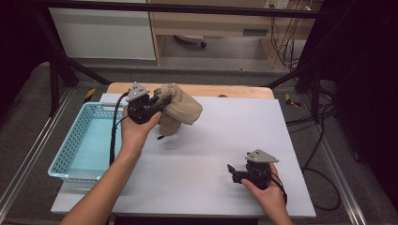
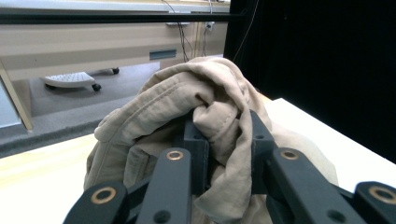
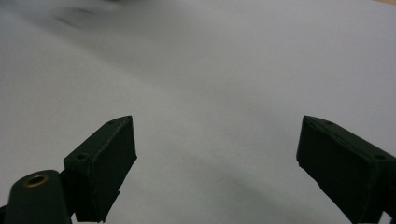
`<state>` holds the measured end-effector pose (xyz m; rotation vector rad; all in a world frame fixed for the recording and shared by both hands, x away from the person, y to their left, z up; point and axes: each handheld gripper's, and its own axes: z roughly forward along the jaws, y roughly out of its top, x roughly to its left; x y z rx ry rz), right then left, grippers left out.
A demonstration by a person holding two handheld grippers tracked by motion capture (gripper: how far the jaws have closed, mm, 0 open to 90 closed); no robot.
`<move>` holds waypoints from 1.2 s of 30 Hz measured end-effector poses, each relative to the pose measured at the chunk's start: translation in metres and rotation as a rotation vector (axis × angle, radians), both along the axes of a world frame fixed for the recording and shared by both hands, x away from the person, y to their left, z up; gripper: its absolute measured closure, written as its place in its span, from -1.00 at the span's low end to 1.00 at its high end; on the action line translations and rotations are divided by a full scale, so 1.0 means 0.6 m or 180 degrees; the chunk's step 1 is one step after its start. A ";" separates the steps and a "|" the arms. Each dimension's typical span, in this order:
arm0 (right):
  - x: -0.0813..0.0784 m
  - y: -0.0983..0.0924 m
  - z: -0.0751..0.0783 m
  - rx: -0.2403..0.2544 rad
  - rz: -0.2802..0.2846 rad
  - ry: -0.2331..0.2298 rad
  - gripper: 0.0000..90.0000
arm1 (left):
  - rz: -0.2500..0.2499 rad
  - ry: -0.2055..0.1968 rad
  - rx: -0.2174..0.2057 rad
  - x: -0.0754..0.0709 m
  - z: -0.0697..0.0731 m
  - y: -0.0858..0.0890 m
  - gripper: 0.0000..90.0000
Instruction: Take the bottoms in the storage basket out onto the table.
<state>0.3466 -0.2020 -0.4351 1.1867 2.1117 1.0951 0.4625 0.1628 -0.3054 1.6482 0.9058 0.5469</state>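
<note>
Basket (image 1: 70,145): I see the light blue mesh basket at the far left, half over the desk's left edge, with nothing in it that I can make out; it sits just beside my left forearm.
Left gripper (image 1: 157,104): my jaws are clenched on a fold of the beige garment (image 1: 178,110), held up off the desk; in the left gripper view the cloth (image 2: 205,116) bunches between and over both jaws.
Garment position: it hangs at the back of the desk, just right of the basket's far corner, lowest folds close above the white surface (image 1: 211,154); I cannot tell whether they brush it.
Progress: I judge the pick-up done and the carry under way; if the basket is the goal, the swing left and the release over it are left.
Open room, left: the basket rim is near, so I would keep the hanging cloth above it on the way across.
Open room, middle: the white surface between my two hands is bare, with plenty of space.
Right gripper (image 1: 233,171): it rests low near the front right of the desk, jaws released and wide apart over bare surface (image 3: 210,93), grasping nothing.
Edges, right: the desk's right edge and the trailing floor cables lie well apart from that hand.
</note>
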 end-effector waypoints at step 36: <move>-0.002 -0.005 0.001 -0.0032 0.0003 -0.0033 -0.73 | -0.0293 0.0066 -0.0027 -0.039 -0.092 -0.088 0.64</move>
